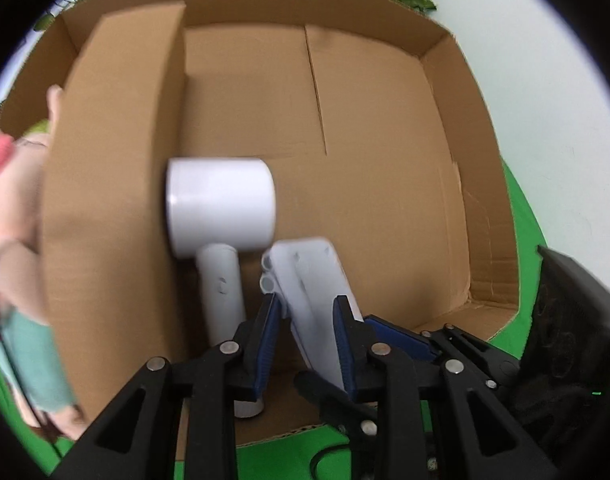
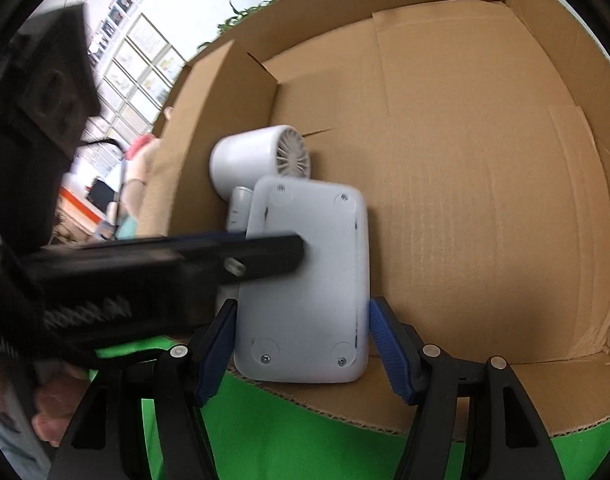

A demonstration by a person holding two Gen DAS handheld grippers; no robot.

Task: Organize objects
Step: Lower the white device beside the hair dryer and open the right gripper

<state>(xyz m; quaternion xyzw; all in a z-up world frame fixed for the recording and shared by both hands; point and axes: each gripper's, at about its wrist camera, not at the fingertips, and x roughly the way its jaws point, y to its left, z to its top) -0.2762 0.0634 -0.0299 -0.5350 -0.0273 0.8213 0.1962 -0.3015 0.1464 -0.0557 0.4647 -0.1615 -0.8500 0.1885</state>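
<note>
- Both tools clamp the white flat device [image 2: 305, 280]: left tool [image 1: 307, 320] across its thickness, right tool [image 2: 303, 340] across its width.
- It hangs low inside the cardboard box [image 2: 485, 200], beside the hair dryer [image 2: 261, 156].
- Lower it flat, avoid the dryer, and release both together.

Hair dryer [image 1: 221, 216] lies in cardboard box [image 1: 385, 128], at left beside the upright inner flap [image 1: 117, 184]. Flat device [image 2: 305, 280] just right of the dryer, overlapping its handle, reaching toward the box's near edge. Box sits on table [image 2: 265, 432].
</note>
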